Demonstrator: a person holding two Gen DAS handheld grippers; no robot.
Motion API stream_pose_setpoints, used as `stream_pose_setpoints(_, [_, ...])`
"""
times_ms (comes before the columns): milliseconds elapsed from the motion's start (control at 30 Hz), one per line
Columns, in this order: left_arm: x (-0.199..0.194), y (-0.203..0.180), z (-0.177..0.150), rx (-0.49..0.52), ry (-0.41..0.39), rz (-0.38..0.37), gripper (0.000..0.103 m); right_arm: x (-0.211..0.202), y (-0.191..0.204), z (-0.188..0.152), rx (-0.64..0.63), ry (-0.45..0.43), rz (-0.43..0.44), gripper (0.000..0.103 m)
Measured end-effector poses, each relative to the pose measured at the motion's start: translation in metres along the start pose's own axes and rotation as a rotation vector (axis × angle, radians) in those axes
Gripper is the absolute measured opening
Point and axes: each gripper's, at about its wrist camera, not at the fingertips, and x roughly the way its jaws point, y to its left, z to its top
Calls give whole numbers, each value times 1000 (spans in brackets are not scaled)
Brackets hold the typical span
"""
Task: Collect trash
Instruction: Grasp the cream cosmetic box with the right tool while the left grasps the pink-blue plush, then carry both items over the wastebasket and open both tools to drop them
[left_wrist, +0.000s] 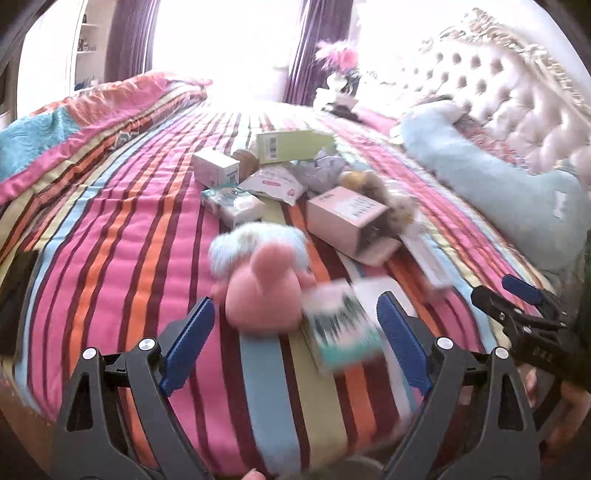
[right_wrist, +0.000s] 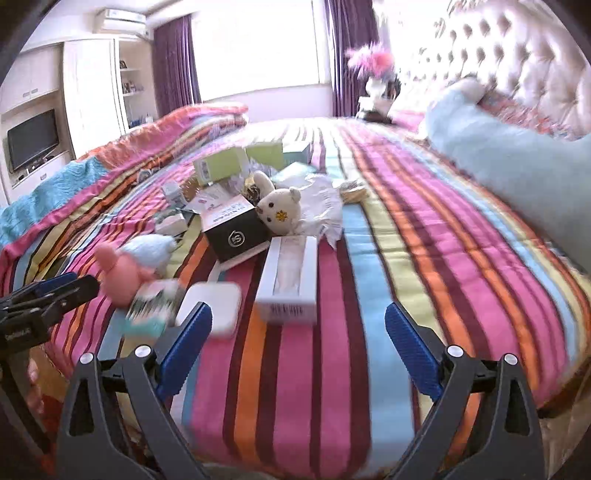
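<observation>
Motion blur smears teal packet (left_wrist: 341, 332) beside pink toy (left_wrist: 264, 291).

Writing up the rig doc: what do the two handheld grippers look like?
Both match: left gripper and right gripper have dark grey plastic triangulated linkages with cut-outs, round silver pivot bolts, and blue ribbed finger pads. White lettering marks the side body, illegible. No cables visible.

A striped bedspread (right_wrist: 369, 258) is spread over the bed. A tufted headboard (right_wrist: 517, 55) is seen at the far right, with a pale blue pillow (right_wrist: 517, 162) laid before it. Purple curtains (right_wrist: 173, 59) are hung by the far window; a television (right_wrist: 33, 142) is mounted far left.
</observation>
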Motion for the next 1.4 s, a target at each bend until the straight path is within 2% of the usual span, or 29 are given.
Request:
stream_pose_setpoints(100, [32,5,15,-4,47,54,87,28,0,12,3,42,-9,91])
stream_pose_setpoints(300, [73,29,19,-72,126,89,87,69,7,21,-10,146,-9,90])
stream_pose_setpoints(433, [90,39,21,-102,163,50,87,83,8,21,-25,178,-53,89])
stream_pose_setpoints(467, [91,38,22,-86,165,48,87,85,8,20,-33,187,-65,87])
stream_pose_setpoints(500, [92,37,22,-72,169,47,87,87,8,19,-48,192,-83,79])
stream_pose_setpoints(567, [91,39,21,-51,167,33,82,90,6,16,-60,205,-64,65])
stream_pose_setpoints(633, [86,42,19,-54,148,0,71,86,1,15,-41,193,-54,46])
stream_pose_setpoints(700, [81,48,19,-78,135,-23,67,79,-6,16,-14,188,-30,46])
stream_pose_setpoints(900, [59,67,21,-149,84,-60,67,51,-30,20,89,149,55,46])
stream_pose_setpoints(1033, [7,62,22,-104,-8,-95,67,11,-32,16,98,98,130,46])
stream_pose_setpoints(1133, [-45,44,1,-9,-56,-144,67,-27,-23,-5,78,70,211,46])
stream_pose_setpoints(1267, [-94,22,-61,72,-9,-233,67,-71,-7,-57,80,104,330,46])
stream_pose_setpoints(1333, [-99,9,-108,90,90,-275,67,-83,4,-93,81,164,350,46])
stream_pose_setpoints(1400, [-86,0,-151,78,216,-310,67,-83,11,-128,81,239,320,46])
